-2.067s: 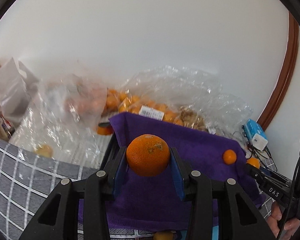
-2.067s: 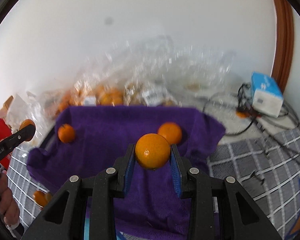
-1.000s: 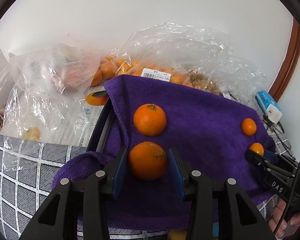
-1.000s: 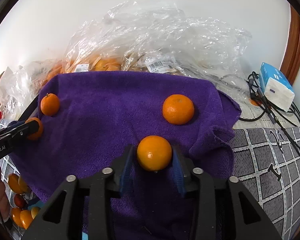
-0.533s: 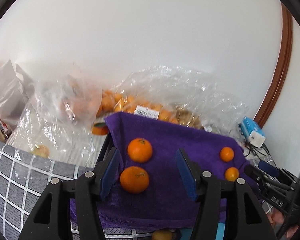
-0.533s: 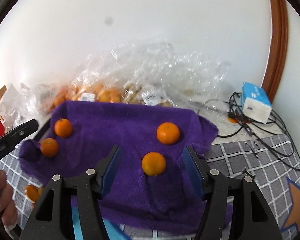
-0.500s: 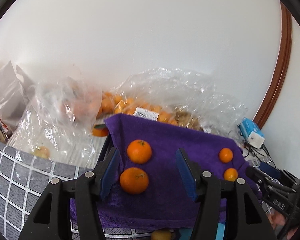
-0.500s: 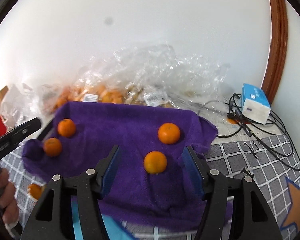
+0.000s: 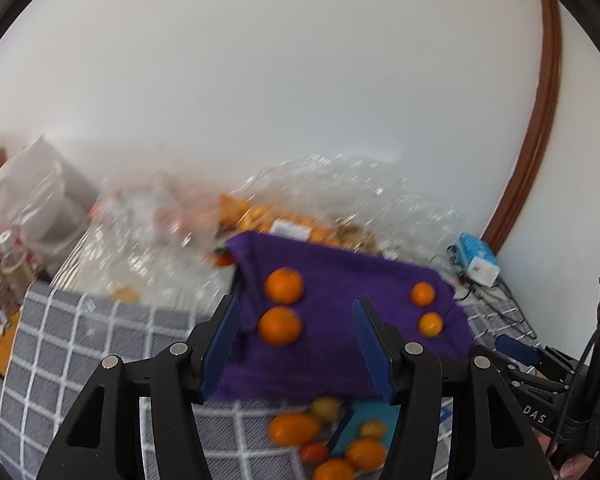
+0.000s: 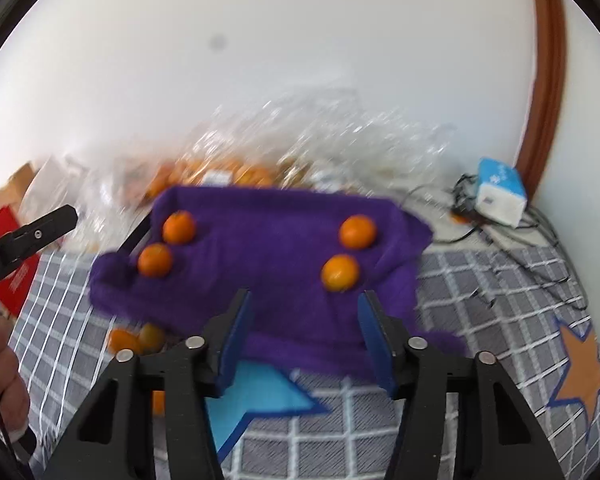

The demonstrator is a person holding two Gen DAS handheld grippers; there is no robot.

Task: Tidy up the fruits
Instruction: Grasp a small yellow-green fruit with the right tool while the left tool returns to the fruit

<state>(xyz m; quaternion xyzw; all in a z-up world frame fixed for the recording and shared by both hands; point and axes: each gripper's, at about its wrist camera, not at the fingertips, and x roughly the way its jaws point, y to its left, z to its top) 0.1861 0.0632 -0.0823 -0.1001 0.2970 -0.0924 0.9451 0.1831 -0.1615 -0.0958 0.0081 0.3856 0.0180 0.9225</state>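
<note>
Four oranges lie on the purple towel (image 10: 260, 248): two at its left edge (image 10: 179, 227) (image 10: 154, 260) and two toward its right (image 10: 357, 231) (image 10: 340, 273). Both tools are spread wide with nothing between their blue pads, touching nothing. The left tool (image 9: 296, 344) hangs above the towel's near edge, the right tool (image 10: 306, 340) likewise. More loose fruit (image 9: 294, 428) sits on the checked surface (image 9: 80, 340) below

Motion blur smears the clear plastic bags (image 9: 172, 236) and the fruit inside them beyond telling apart.
</note>
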